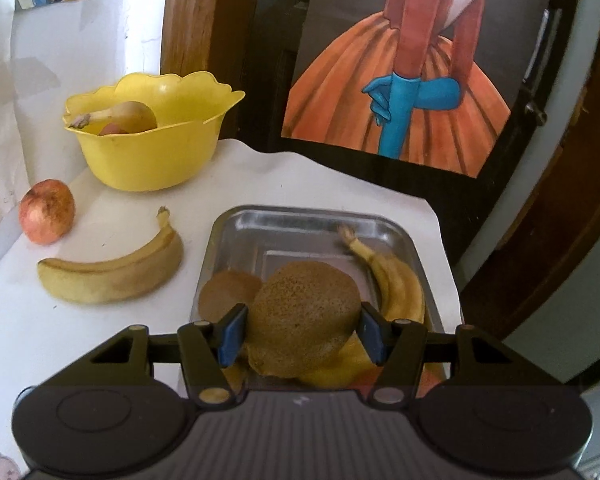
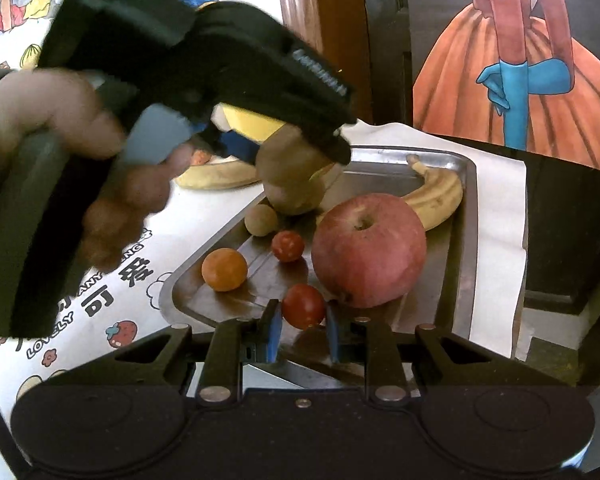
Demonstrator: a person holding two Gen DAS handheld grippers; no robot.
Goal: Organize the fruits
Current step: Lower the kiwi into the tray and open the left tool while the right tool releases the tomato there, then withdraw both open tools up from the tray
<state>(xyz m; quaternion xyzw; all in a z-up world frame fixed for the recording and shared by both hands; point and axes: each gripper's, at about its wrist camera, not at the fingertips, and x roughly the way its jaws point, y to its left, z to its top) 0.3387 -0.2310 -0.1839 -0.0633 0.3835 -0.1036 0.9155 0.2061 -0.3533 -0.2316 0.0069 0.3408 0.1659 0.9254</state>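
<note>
Your left fingers (image 1: 300, 334) grip a brown fruit (image 1: 304, 312); right fingers (image 2: 302, 330) pinch a cherry tomato (image 2: 303, 306) — bench cloth (image 2: 100, 292) beside reads "LOVELY".

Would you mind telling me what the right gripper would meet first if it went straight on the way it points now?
The right gripper is already shut on a cherry tomato. Straight ahead, that tomato would probably bump the big apple in the tray, though depth is hard to judge.

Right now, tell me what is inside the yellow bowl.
In the yellow bowl, a banana lies on top, and a reddish fruit peeks out beneath it. The bowl's wall hides anything deeper.
</note>
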